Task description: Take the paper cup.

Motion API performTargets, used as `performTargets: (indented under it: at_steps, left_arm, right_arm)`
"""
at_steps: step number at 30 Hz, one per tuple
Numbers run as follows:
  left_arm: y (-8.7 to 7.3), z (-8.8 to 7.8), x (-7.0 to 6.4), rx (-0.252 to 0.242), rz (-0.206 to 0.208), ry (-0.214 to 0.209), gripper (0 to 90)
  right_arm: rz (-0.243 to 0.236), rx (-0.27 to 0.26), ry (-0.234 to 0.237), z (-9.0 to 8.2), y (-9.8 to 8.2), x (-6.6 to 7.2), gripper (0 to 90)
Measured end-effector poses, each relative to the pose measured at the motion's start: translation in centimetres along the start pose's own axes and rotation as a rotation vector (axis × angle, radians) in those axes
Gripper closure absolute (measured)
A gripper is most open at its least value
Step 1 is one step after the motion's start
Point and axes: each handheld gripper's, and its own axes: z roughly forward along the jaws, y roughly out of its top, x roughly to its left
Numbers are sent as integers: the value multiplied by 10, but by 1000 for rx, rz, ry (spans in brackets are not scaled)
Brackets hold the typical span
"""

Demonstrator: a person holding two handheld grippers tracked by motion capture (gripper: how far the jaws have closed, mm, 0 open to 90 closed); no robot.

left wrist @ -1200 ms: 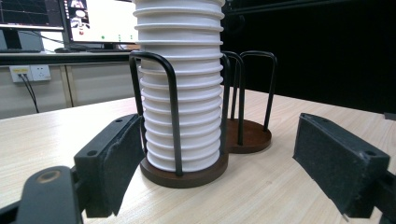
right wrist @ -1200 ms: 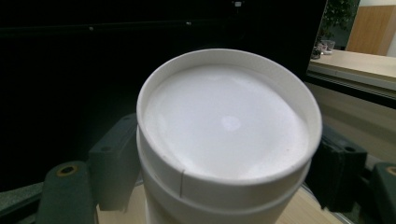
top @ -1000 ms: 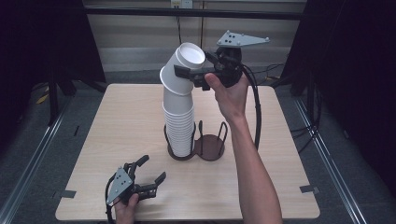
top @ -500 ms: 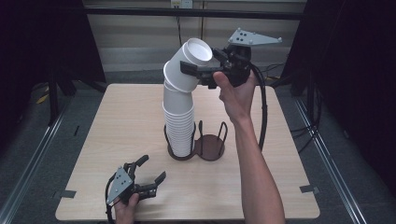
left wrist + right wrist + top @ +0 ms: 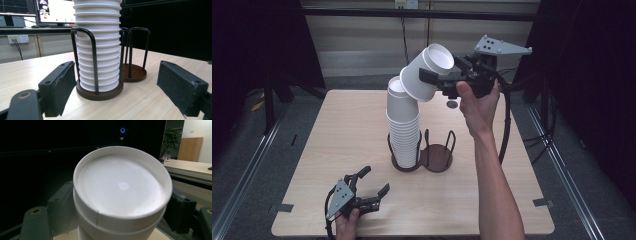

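High view: left gripper (image 5: 372, 192) rests low on the table (image 5: 522, 200), jaws wide apart and empty. Ahead of them, a cup stack (image 5: 403, 132) fills one holder (image 5: 436, 157) ring. Beyond, raised right gripper (image 5: 439, 75) clamps a tilted white cup (image 5: 427, 72).

Your high view looks forward and down from above your side of the tabletop (image 5: 337, 150), far enough back to take in its whole surface and the floor around it. Your left gripper view sits low, just above the wood, looking level between its own two black jaws at the cup stack (image 5: 98, 47) in the wire holder (image 5: 100, 91) close ahead; the high view shares that stack and holder. Your right gripper view is raised well above the tabletop, pressed close against the white cup (image 5: 122, 195) between its jaws, facing a dark background.
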Motion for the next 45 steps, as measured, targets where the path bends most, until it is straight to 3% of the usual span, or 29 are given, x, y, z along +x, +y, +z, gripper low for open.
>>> performTargets:
  at_steps: [4, 6, 7, 10, 12, 15, 20, 21, 24, 27, 31, 34, 37, 45]
  left_arm:
    - [0, -2, 1, 6, -2, 22, 154]
    - [0, -2, 0, -5, -17, -2, 153]
    - [0, -1, 1, 1, -2, 4, 155]
    - [0, -1, 2, -2, -18, -7, 154]
    - [1, 0, 3, 20, -12, -9, 157]
    - [3, 5, 5, 41, -54, -25, 157]
    - [9, 5, 5, 49, -35, -33, 160]
    - [14, 5, 7, 58, -15, -41, 161]
    - [17, 6, 7, 51, -29, -49, 161]
    - [24, 4, 10, 50, -1, -60, 161]
    - [32, 3, 11, 23, -12, -68, 162]
    - [35, 3, 12, 24, -8, -71, 191]
    - [40, 5, 10, 23, 3, -85, 190]
    - [44, 9, 8, 43, 22, -113, 172]
  right_arm:
    - [-5, 6, -16, -10, -3, -1, 220]
    - [-3, 7, -22, -16, -6, -2, 220]
    - [-2, 3, -25, -20, -8, -2, 220]
    - [-10, 11, -30, -26, -10, -1, 220]
    - [-20, 21, -43, -31, -11, 0, 221]
    - [-19, 39, -49, -37, -15, -1, 221]
    - [-15, 41, -50, -44, -22, 1, 221]
    - [-16, 48, -49, -46, -27, 2, 221]
    - [-13, 62, -49, -47, -31, 2, 222]
    - [-8, 63, -47, -51, -36, 2, 222]
    - [-12, 76, -50, -57, -46, 6, 222]
    - [-7, 77, -44, -58, -50, 9, 222]
    - [-9, 113, -32, -57, -63, 14, 221]
    - [15, 108, -14, -58, -86, 22, 221]
